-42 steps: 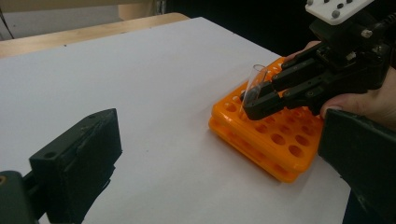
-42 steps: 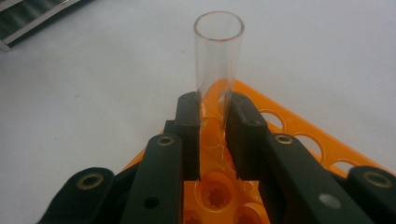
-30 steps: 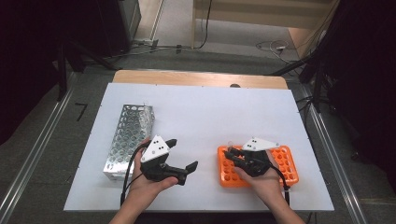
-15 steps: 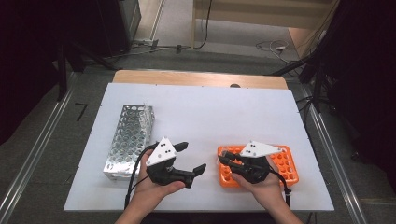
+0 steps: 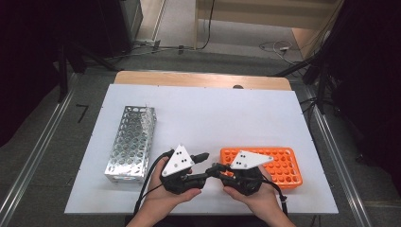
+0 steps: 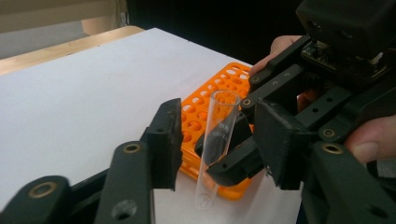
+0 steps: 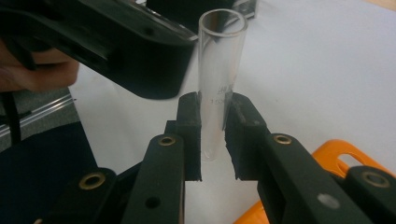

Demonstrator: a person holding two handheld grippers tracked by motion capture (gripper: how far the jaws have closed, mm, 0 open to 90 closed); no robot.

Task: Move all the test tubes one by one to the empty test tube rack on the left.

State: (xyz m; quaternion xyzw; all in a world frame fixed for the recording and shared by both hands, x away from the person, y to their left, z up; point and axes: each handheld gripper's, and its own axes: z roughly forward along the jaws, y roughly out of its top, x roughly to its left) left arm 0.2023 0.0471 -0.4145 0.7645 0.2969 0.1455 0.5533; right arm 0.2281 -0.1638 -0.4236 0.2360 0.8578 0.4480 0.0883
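A clear glass test tube [image 7: 222, 70] stands upright between the pads of my right gripper [image 7: 214, 133], which is shut on its lower part. The same test tube [image 6: 218, 126] sits between the jaws of my left gripper [image 6: 219, 140]. Those jaws have just been closing, and a gap still shows on each side of the glass. In the high view the left gripper [image 5: 206, 165] and right gripper [image 5: 216, 170] meet tip to tip near the table's front edge. The orange tube rack [image 5: 281, 165] lies just right of them.
A metal perforated rack [image 5: 132, 142] lies on the white table top [image 5: 213, 113] to the left of my left hand. The orange rack [image 6: 205, 100] has several round holes, and the ones I can see hold nothing. The table's wooden far edge [image 5: 198, 79] runs along the back.
Both hands have come together at the front middle. The right gripper carried the tube left off the orange rack, and the left gripper's jaws narrowed around it.
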